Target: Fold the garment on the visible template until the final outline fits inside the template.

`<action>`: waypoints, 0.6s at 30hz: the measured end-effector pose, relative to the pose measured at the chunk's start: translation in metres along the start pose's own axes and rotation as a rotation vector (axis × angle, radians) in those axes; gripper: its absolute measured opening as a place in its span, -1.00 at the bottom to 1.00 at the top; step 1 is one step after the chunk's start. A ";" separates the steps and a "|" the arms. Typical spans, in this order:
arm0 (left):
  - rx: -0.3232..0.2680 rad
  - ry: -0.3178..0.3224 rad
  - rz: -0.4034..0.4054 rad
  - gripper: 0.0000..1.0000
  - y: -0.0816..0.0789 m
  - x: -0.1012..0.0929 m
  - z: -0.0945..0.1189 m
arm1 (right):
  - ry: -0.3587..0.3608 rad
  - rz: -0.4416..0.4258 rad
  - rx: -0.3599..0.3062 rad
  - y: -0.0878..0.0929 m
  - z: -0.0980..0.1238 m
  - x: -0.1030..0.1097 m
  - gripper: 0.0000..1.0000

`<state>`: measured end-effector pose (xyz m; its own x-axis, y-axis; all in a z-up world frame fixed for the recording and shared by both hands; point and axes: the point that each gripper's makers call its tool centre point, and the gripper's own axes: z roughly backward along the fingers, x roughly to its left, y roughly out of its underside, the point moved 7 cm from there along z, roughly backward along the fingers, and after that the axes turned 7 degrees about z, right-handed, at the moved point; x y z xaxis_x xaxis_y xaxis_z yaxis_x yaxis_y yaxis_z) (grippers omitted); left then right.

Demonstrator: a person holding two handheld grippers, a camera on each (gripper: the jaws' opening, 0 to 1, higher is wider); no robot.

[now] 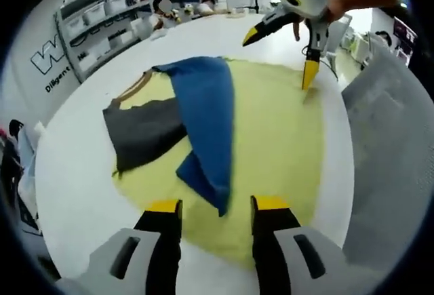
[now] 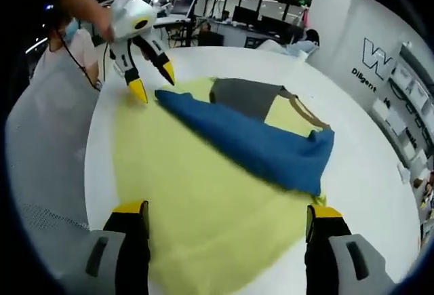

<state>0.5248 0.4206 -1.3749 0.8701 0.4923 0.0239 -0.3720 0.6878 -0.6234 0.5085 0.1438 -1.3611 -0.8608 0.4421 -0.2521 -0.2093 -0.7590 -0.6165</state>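
A garment lies across the yellow template (image 1: pixel 281 132) (image 2: pixel 183 193) on a white round table (image 1: pixel 74 173) (image 2: pixel 366 166). Its blue part (image 1: pixel 207 115) (image 2: pixel 261 146) is folded in a long band over the dark grey part (image 1: pixel 146 132) (image 2: pixel 247 97). A tan strap (image 1: pixel 135 86) (image 2: pixel 305 108) sticks out beside the grey. My left gripper (image 1: pixel 217 207) (image 2: pixel 152 81) is open above the template's edge, near the blue tip, holding nothing. Held by a hand at the opposite edge, my right gripper (image 1: pixel 280 55) (image 2: pixel 228 210) is wide open over bare yellow.
Grey mesh clothing of the person (image 1: pixel 386 139) (image 2: pixel 47 125) runs along one side of the table. Shelves with white boxes (image 1: pixel 102 17) and a lettered wall (image 2: pixel 380 64) stand beyond the table. Desks with monitors (image 2: pixel 237 20) are far off.
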 end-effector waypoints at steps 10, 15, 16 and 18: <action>0.047 0.013 0.004 -0.81 0.002 -0.002 -0.004 | 0.001 -0.034 0.024 0.016 0.011 0.007 0.87; 0.056 0.019 0.024 -0.98 0.001 -0.004 -0.006 | 0.002 -0.039 0.027 0.015 0.011 0.010 0.86; 0.058 0.019 0.027 -0.99 0.001 -0.005 -0.006 | 0.002 -0.042 0.025 0.014 0.011 0.011 0.86; 0.063 0.021 0.036 -0.99 0.000 -0.005 -0.006 | 0.001 -0.041 0.018 0.011 0.010 0.013 0.85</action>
<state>0.5224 0.4145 -1.3793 0.8621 0.5066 -0.0141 -0.4222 0.7025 -0.5729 0.4906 0.1365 -1.3640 -0.8507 0.4738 -0.2275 -0.2530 -0.7485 -0.6129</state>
